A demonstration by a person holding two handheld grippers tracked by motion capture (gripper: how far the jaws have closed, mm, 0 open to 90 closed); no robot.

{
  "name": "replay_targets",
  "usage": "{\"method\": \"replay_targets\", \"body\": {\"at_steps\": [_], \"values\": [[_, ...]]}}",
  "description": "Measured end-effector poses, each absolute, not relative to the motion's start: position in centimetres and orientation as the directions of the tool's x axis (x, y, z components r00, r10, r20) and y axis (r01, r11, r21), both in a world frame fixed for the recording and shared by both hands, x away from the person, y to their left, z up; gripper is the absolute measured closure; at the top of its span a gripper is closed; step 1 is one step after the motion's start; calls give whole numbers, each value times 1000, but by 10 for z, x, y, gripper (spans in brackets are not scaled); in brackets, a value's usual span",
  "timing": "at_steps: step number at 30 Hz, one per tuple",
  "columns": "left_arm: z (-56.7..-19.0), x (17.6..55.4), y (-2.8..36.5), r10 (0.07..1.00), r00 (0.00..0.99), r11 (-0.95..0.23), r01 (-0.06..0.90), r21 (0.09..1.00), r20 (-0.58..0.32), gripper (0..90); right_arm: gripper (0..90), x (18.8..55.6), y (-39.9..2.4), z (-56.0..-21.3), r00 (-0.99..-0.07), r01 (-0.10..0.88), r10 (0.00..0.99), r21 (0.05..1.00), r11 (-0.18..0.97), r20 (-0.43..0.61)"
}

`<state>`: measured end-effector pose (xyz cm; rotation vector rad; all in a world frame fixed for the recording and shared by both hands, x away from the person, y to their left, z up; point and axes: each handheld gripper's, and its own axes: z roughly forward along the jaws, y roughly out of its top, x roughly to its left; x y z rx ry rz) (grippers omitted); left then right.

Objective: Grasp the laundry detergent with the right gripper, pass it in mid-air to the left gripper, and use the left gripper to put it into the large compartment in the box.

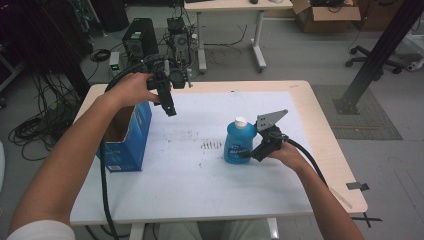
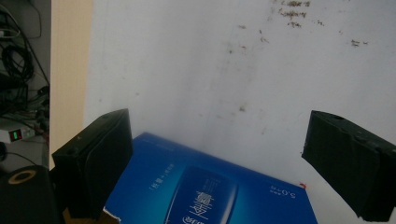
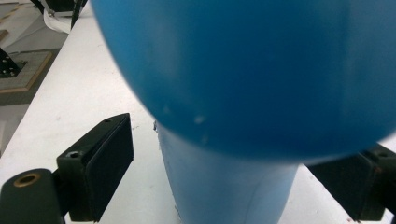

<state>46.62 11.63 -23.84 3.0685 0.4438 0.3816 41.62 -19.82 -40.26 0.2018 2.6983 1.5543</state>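
Bench (image 1: 200,195): pale wood rim, covered by a white sheet with dark smudges.
Bottle (image 1: 239,142): blue, white cap, stood upright right of centre.
Right tongs (image 1: 246,154): spread around the bottle's base, a gap seen beside 1 pad.
Left tongs (image 1: 170,109): spread, empty, held above the blue box (image 1: 131,135).
Room: grey floor, cables, computer towers (image 1: 141,41).

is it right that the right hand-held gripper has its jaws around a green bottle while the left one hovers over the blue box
Not quite: the bottle is blue, not green, as the high view shows. The rest holds: the right hand-held gripper has its jaws on either side of it, and the left hand-held gripper hovers over the blue box.
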Motion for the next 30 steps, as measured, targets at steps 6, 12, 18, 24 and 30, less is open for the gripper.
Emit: {"method": "replay_targets", "body": {"at_steps": [6,12,18,24,30], "values": [[-239,466,116,283,929,-959,278,55,238,88,120,417,-198,-403,-991,100,123,867,489,45],[-238,466,117,286,928,-958,281,56,240,90,154,417,-198,-404,-992,97,115,866,491,45],[-239,466,118,286,928,-958,282,55,240,89,194,417,-197,-404,-993,90,113,864,494,39],[-239,466,118,289,926,-957,284,57,241,90,222,417,-198,-403,-993,88,110,868,489,38],[-238,466,118,288,926,-958,283,57,243,89,251,418,-198,-404,-993,86,109,869,487,37]]}}
